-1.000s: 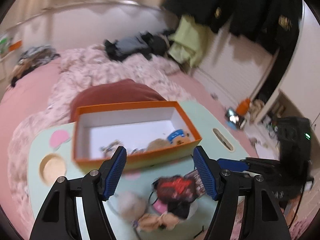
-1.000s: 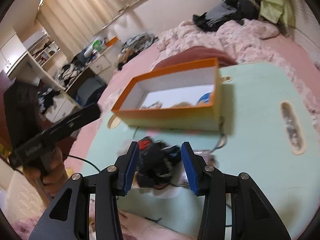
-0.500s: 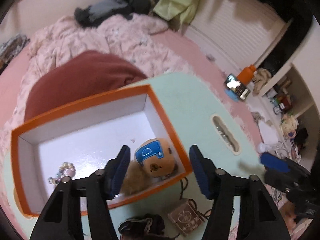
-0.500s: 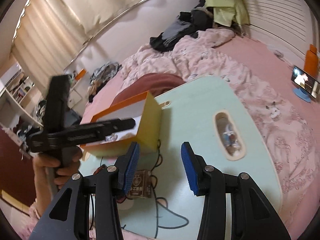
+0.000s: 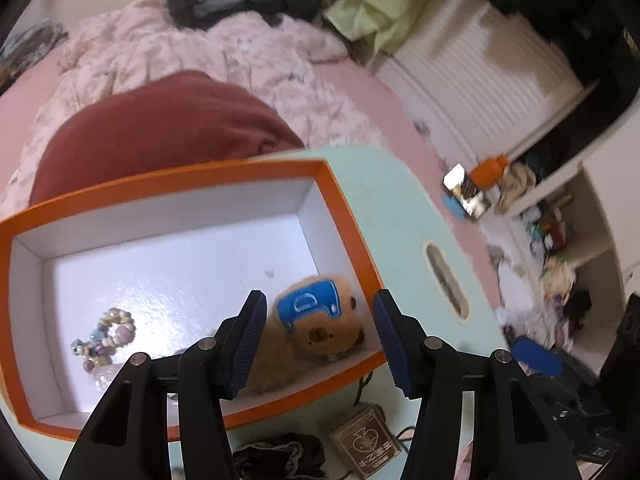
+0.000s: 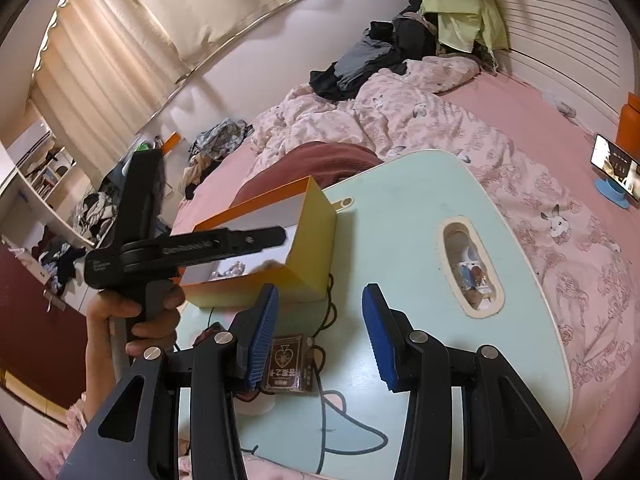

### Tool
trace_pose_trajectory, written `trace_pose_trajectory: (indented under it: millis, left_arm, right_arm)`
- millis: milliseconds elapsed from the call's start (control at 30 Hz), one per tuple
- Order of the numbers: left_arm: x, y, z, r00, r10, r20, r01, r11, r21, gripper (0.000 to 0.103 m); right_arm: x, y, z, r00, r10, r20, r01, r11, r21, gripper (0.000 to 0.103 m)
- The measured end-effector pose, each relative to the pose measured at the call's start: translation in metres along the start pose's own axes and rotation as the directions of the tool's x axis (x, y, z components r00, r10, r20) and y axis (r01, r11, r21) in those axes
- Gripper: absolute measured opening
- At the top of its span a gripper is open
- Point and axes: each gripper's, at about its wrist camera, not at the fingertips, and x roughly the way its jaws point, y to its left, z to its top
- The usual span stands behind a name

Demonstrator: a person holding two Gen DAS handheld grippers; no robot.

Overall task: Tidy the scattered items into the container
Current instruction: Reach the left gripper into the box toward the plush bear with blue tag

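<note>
An orange box [image 5: 160,174] with a white inside stands on the mint lap table [image 5: 396,216]. In it lie a tan plush bear with a blue patch [image 5: 320,326] and a bead bracelet [image 5: 106,334]. My left gripper [image 5: 318,340] is open and empty, above the box's near right corner over the bear. On the table in front of the box lie a brown card box [image 5: 366,446] and a dark bundle [image 5: 280,456]. My right gripper [image 6: 318,336] is open and empty, just above the card box [image 6: 288,362]. The orange box [image 6: 288,248] is beyond it.
A dark red cushion [image 5: 160,128] and a pink quilt [image 5: 208,56] lie behind the table. A black cable [image 6: 330,308] runs beside the box. The table has a slot [image 6: 470,268] at the right. A phone [image 6: 614,166] stands on the bed.
My left gripper rose from table level and moved forward over the box. My right gripper left the dark bundle and swung right, over the card box. Both stayed open.
</note>
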Motion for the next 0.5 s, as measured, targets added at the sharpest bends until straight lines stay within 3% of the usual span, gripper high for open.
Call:
trace_pose_trajectory:
  millis: [100,167,200,267,433,500]
  left_arm:
    - [0.013,-0.005,-0.001,0.998,0.05,-0.028,-0.049,0.998,0.03,0.051]
    - [0.018,-0.005,-0.002,0.999,0.039,-0.034,-0.038,0.999,0.033,0.044]
    - [0.021,-0.002,-0.002,0.999,0.025,-0.043,-0.024,1.0,0.02,0.035]
    - [0.023,0.001,-0.004,0.999,0.018,-0.05,-0.017,1.0,0.02,0.034]
    - [0.015,0.005,-0.007,1.0,0.01,-0.009,-0.01,1.0,0.026,0.028]
    - [0.01,0.005,-0.007,1.0,0.007,0.017,-0.008,0.999,0.031,0.017]
  right_arm:
    - [0.0,0.001,-0.001,1.0,0.001,-0.004,-0.001,1.0,-0.005,0.045]
    - [0.001,0.002,-0.002,1.0,0.001,-0.007,-0.001,1.0,-0.008,0.045]
    - [0.0,0.002,-0.002,1.0,0.0,-0.007,0.0,1.0,-0.008,0.045]
    - [0.0,0.002,-0.002,1.0,0.0,-0.007,0.0,1.0,-0.006,0.045]
    - [-0.001,0.002,-0.002,1.0,-0.004,-0.007,0.004,1.0,-0.005,0.045]
    - [-0.001,0.002,-0.003,1.0,-0.003,-0.009,0.003,1.0,-0.001,0.045]
